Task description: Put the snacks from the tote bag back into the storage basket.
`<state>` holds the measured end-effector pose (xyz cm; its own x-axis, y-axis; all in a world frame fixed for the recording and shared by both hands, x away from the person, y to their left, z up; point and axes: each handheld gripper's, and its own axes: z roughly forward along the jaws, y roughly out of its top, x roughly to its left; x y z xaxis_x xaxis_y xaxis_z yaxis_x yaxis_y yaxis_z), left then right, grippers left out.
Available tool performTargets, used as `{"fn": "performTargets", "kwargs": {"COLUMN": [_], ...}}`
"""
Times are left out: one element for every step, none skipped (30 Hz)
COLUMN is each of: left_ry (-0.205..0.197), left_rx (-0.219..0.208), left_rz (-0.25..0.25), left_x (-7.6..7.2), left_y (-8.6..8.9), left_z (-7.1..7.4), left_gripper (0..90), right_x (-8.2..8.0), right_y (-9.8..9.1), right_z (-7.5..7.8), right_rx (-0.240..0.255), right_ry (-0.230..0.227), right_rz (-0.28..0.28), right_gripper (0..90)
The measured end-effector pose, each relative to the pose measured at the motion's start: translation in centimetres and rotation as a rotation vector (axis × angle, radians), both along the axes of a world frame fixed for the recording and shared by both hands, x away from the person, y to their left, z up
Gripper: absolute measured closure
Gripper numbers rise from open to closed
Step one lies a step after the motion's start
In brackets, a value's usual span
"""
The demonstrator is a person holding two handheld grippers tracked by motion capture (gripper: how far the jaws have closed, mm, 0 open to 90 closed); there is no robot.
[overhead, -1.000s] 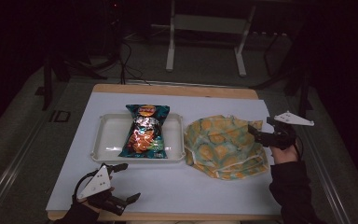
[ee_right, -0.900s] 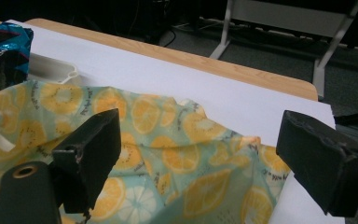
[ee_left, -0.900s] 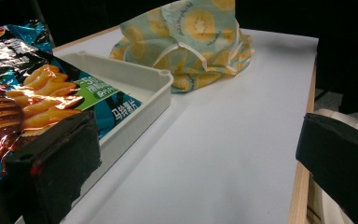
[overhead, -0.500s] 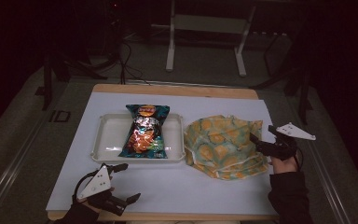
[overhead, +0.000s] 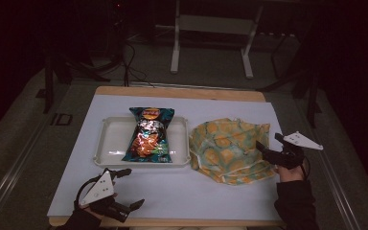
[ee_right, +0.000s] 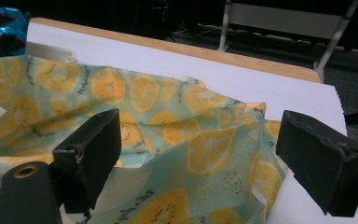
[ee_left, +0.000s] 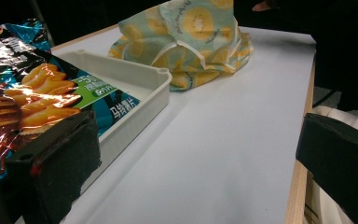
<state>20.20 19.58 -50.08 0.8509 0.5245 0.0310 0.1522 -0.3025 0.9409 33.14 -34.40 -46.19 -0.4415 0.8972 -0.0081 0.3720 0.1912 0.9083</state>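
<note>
A folded cloth bag (overhead: 227,151) printed with orange slices lies on the white table cover, right of centre. My right gripper (overhead: 269,143) is open at its right edge. In the right gripper view the jaws of the right gripper (ee_right: 205,154) stand wide apart with the cloth bag (ee_right: 168,126) spread between and beneath them. A chip bag (overhead: 148,136) lies in a white tray (overhead: 108,143) left of the cloth. My left gripper (overhead: 133,188) is open near the table's front edge, apart from the tray. The left gripper (ee_left: 196,163) looks past the tray (ee_left: 140,88) and chip bag (ee_left: 32,98) toward the cloth bag (ee_left: 191,37).
The white cover (overhead: 211,191) runs to the wooden table edge (overhead: 182,91) at the back. Beyond it, a white stand's legs (overhead: 211,48) and cables lie on a dark floor. A dark sleeve (overhead: 294,203) comes in at the lower right.
My right gripper has drawn back toward the near side along the cloth bag's right edge and now sits lower in view. The left gripper has stayed put.
</note>
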Motion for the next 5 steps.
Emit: {"fn": "performTargets", "kwargs": {"left_ry": [-0.001, 0.0, 0.001, 0.002, 0.003], "left_rx": [-0.001, -0.002, -0.002, -0.001, -0.002], "left_rz": [0.0, 0.0, 0.0, -0.001, -0.002], "left_x": [0.01, 0.02, 0.04, 0.06, 0.07], "left_y": [0.01, 0.03, 0.04, 0.04, 0.04], "left_z": [-0.01, -0.02, -0.03, -0.04, -0.06], "left_gripper": [0.3, 0.3, 0.3, 0.2, 0.3], "right_x": [0.03, 0.04, 0.04, 0.05, 0.07], "right_y": [0.0, 0.02, 0.01, -0.03, -0.07], "right_z": [-0.06, -0.12, -0.16, -0.2, -0.24], "right_rx": [0.006, 0.003, -0.003, 0.003, 0.007], "right_ry": [-0.001, -0.004, -0.006, -0.008, -0.008], "right_rz": [0.006, 0.003, -0.002, 0.0, 0.002], "right_gripper": [14.0, 14.0, 14.0, 14.0, 14.0]}}
